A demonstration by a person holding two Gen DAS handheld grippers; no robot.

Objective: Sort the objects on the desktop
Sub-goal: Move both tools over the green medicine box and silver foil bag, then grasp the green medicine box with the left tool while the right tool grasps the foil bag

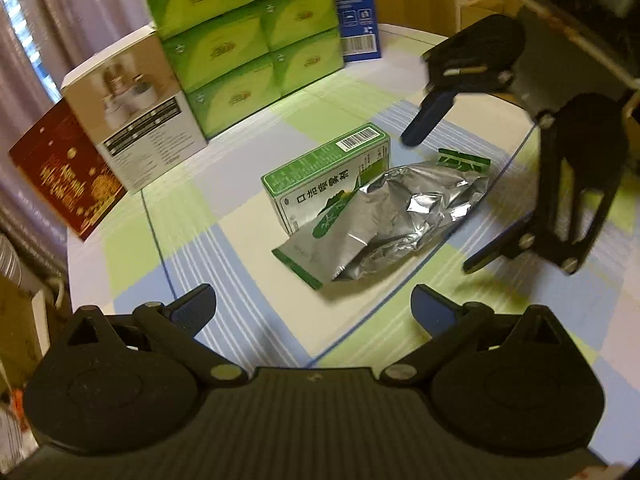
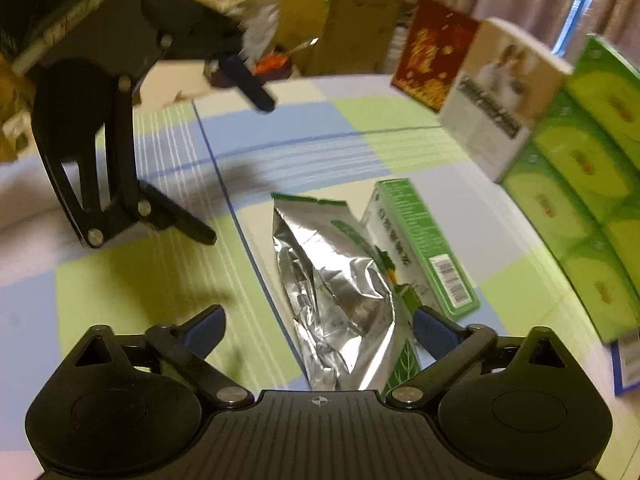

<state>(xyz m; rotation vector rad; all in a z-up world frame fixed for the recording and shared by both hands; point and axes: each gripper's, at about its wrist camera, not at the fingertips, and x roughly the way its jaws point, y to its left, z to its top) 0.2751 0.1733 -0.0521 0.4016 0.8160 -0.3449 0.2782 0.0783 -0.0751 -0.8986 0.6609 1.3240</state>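
A crumpled silver foil pouch lies in the middle of the checked tablecloth, leaning against a small green-and-white box that lies flat. My left gripper is open just short of the pouch's near end, with nothing between its fingers. My right gripper is open above the pouch's other end. Its fingers straddle the pouch, and the pads do not press on it.
Along the table's far side stand a stack of green tissue boxes, a white appliance box, a red box and a blue box. Cardboard cartons sit beyond the table edge.
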